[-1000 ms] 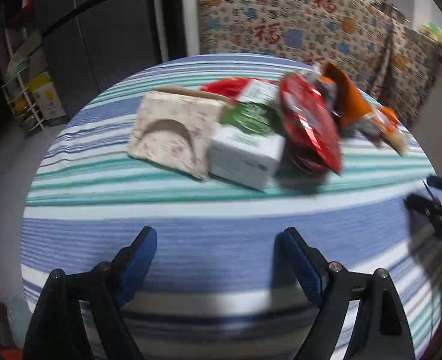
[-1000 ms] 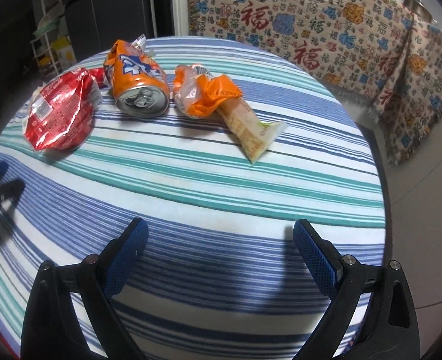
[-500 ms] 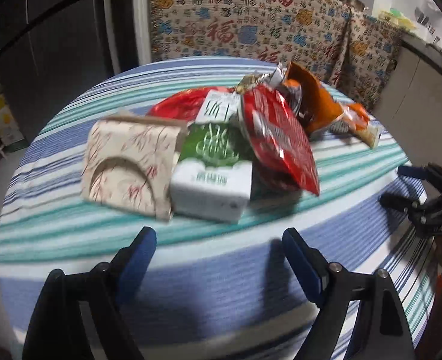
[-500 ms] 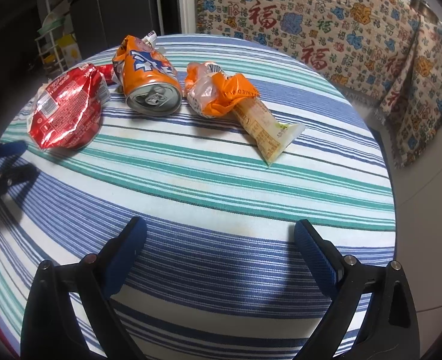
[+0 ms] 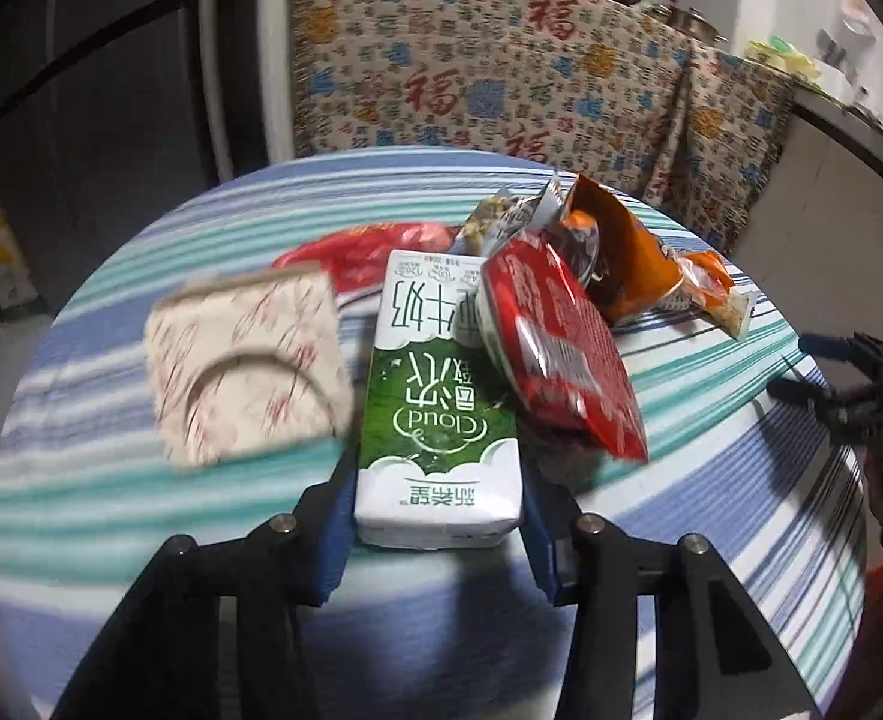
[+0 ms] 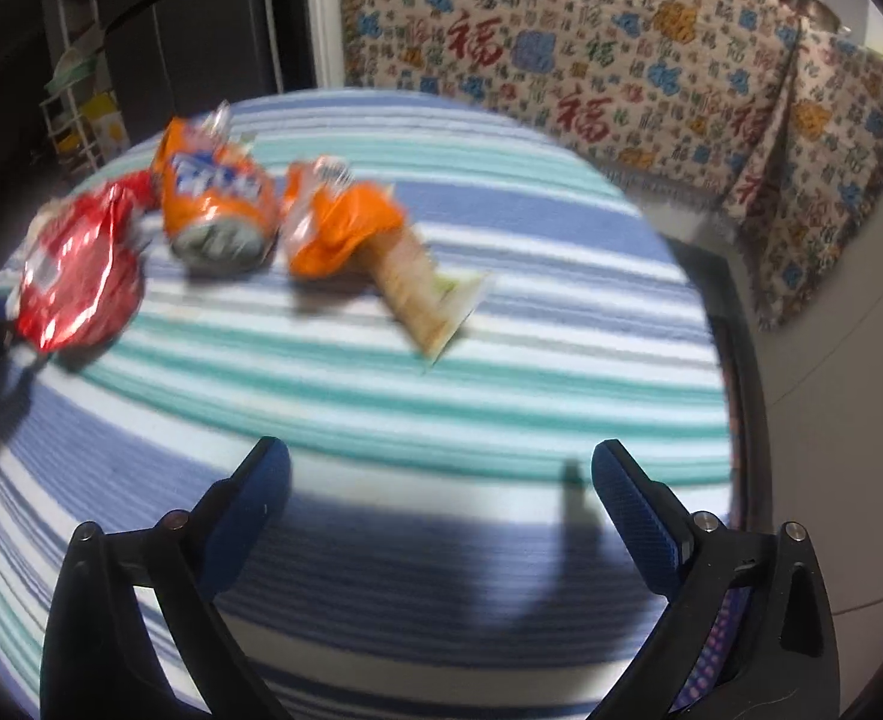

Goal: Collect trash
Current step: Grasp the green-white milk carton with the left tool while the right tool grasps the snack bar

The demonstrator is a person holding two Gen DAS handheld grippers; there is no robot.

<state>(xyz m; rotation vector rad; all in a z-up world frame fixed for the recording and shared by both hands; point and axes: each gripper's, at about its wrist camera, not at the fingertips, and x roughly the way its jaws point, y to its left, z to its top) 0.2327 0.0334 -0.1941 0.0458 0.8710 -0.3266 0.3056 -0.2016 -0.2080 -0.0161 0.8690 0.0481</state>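
Since a second ago the left gripper (image 5: 438, 531) has closed in and now pinches the milk carton (image 5: 438, 414), whose long axis runs straight ahead, while the right gripper (image 6: 441, 480) hangs spread, well apart from it.

Left tool (image 5: 438, 516) straddles the green milk carton (image 5: 438, 414), pads flanking its sides

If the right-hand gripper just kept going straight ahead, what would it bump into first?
Probably bare striped tablecloth first. The right gripper is open and empty; farther along that line lies the orange snack wrapper, though depth is hard to judge.
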